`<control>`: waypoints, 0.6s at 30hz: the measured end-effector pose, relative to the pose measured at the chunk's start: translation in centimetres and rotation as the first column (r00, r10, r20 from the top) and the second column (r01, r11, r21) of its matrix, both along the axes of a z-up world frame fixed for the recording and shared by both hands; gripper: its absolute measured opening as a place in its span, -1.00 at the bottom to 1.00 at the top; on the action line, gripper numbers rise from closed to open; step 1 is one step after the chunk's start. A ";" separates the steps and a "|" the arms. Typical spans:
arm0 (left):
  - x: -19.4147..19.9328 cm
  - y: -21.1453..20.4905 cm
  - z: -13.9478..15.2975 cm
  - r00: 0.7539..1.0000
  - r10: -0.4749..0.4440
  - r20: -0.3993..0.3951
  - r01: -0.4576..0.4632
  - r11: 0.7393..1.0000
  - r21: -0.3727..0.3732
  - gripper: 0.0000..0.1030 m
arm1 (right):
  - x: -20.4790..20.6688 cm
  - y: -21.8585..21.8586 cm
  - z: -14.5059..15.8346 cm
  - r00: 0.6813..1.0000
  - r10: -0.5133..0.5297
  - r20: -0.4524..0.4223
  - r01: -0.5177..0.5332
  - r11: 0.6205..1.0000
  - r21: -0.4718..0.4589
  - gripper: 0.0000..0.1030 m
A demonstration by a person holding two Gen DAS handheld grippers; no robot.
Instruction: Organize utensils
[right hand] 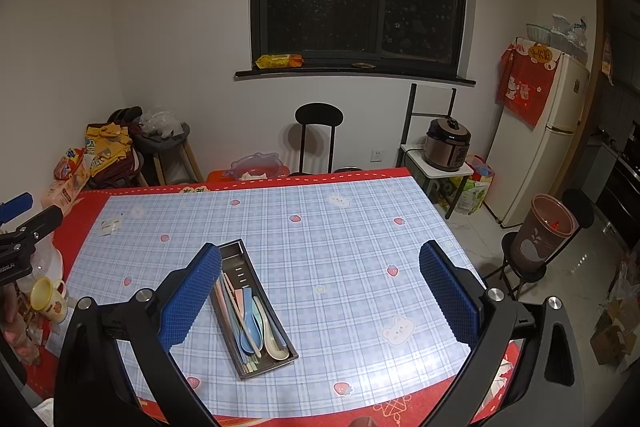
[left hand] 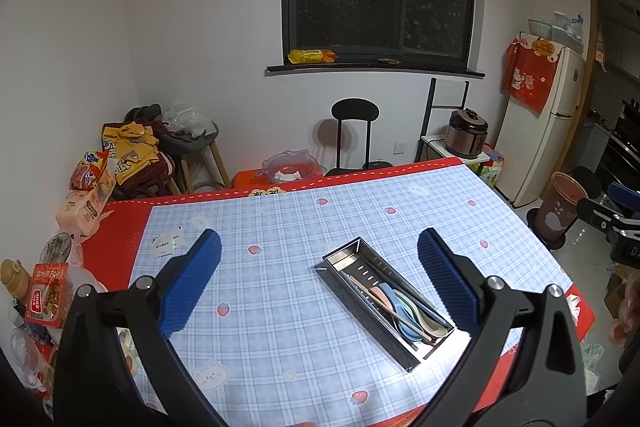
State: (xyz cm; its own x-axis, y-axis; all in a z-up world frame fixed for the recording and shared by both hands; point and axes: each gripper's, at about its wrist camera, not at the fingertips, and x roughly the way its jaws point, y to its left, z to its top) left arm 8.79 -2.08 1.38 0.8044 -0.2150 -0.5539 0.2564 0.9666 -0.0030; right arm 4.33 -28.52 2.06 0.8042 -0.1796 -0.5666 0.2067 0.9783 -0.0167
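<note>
utensils gathered in the tray, both grippers empty

the table (left hand: 280, 307) with its blue checked cloth is bare mid-surface except for the steel tray (left hand: 344, 254), lying lengthwise near the front edge. spoons (right hand: 256, 323) and chopsticks (right hand: 232, 297) lie along it, bundled toward its near end, so the sorting looks largely done. the left gripper (left hand: 319, 281) and right gripper (right hand: 320, 283) both hover above the cloth, tilted down, jaws spread wide and pinching nothing.

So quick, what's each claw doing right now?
Left claw: open, holding nothing, above the metal tray.
Right claw: open, holding nothing.
</note>
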 end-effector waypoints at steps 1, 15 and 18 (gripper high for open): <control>0.0 0.0 0.0 1.000 0.000 0.001 0.000 1.000 0.000 0.89 | -0.1 0.0 0.0 1.000 0.000 0.001 0.000 1.000 0.000 0.89; -0.5 -0.4 0.2 1.000 -0.008 0.004 0.008 1.000 0.004 0.89 | -0.5 -0.5 -0.1 1.000 -0.014 -0.006 0.014 1.000 0.001 0.89; -0.5 -0.5 0.1 1.000 -0.007 0.004 0.007 1.000 0.004 0.89 | -0.5 -0.5 -0.1 1.000 -0.015 -0.007 0.015 1.000 0.000 0.89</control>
